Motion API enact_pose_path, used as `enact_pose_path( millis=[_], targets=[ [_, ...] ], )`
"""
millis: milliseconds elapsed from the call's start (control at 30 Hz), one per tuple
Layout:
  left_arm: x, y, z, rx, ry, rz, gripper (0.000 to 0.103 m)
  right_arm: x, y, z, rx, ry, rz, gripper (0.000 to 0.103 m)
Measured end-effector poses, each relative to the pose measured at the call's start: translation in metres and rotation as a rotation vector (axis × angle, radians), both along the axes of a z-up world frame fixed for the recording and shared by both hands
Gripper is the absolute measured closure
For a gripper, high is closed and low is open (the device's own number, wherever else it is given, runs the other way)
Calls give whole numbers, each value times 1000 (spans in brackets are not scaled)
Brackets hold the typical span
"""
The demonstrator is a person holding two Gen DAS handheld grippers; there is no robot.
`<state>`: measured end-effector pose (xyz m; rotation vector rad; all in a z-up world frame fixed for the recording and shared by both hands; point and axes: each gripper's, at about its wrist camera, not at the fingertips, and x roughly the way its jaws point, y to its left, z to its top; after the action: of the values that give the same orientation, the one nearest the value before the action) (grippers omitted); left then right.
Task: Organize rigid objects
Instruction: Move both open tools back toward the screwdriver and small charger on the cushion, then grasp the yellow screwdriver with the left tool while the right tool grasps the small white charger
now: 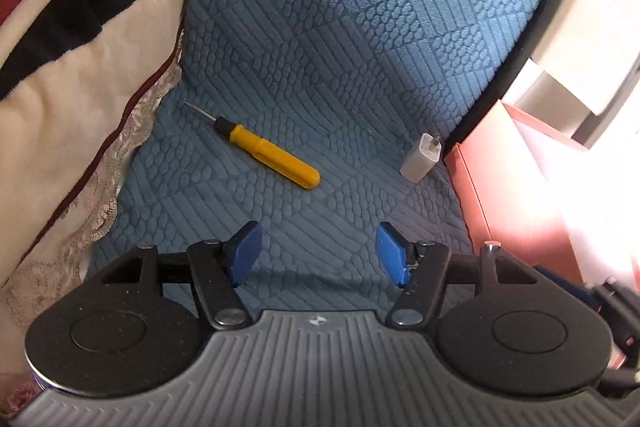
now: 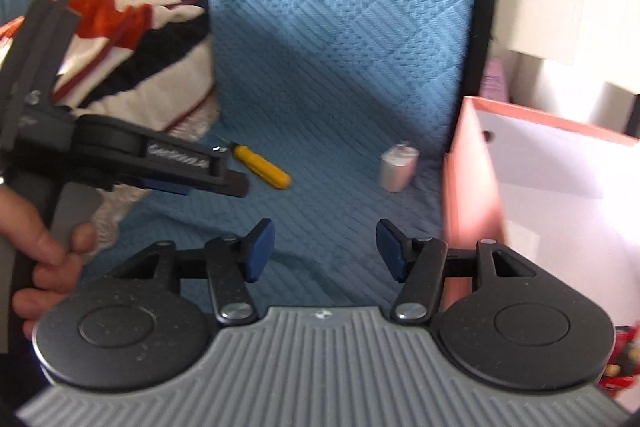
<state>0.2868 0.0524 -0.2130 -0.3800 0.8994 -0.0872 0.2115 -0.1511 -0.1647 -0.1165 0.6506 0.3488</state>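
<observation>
Left claw (image 1: 318, 253) hovers near yellow screwdriver (image 1: 267, 149), apart.

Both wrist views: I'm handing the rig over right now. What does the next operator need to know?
Left gripper: open, empty, hovering short of the yellow screwdriver.
Right gripper: open, empty, facing the white charger plug.
Both items lie loose on the blue quilted cover, the plug close beside the pink box at its right edge.
Done: nothing visibly put away.
Left: pick up both; the box is probably where they go.
</observation>
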Motion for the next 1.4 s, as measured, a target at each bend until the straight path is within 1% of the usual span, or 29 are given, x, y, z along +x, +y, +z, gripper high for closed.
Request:
enact_pose_path(
  millis=[67, 167, 233, 300, 433, 533, 600, 733, 800, 900, 967, 1067, 1133, 1200, 1267, 1333, 1400],
  targets=[
    [5, 4, -2, -22, 15, 15, 34, 5, 0, 1, 17, -9, 4, 44],
    [13, 9, -3, -56, 30, 35, 34, 19, 8, 1, -22, -61, -10, 44],
    [17, 13, -4, -75, 34, 52, 34, 32, 14, -1, -46, -69, -13, 44],
    [21, 16, -5, -77, 36, 64, 34, 45, 18, -4, -51, -61, -11, 44],
    [29, 20, -11, -97, 62, 82, 34, 67, 17, -9, 9, -8, -11, 44],
    [38, 19, -17, -111, 85, 87, 34, 73, 22, -10, -2, -15, 10, 44],
    [46, 17, -18, -93, 86, 100, 34, 77, 21, -11, 6, -11, 26, 44],
    [59, 24, -21, -87, 83, 138, 34, 96, 18, -20, 39, 60, 54, 44],
    [65, 28, -23, -102, 86, 151, 34, 105, 24, -25, 24, 73, 68, 44],
    [75, 33, -29, -129, 93, 169, 34, 117, 40, -36, -25, 75, 107, 44],
    [84, 35, -35, -125, 113, 187, 34, 122, 49, -43, -37, 85, 135, 44],
    [96, 38, -41, -139, 131, 199, 34, 122, 65, -49, -54, 89, 183, 45],
    [100, 43, -43, -164, 125, 202, 34, 121, 74, -50, -74, 78, 219, 45],
    [104, 46, -46, -160, 136, 208, 36, 122, 80, -51, -84, 74, 245, 45],
    [105, 47, -47, -163, 137, 205, 36, 128, 83, -55, -81, 89, 251, 45],
    [106, 45, -46, -166, 125, 189, 36, 133, 86, -60, -85, 105, 257, 49],
    [108, 44, -44, -147, 117, 182, 36, 137, 89, -64, -91, 119, 260, 49]
  ],
)
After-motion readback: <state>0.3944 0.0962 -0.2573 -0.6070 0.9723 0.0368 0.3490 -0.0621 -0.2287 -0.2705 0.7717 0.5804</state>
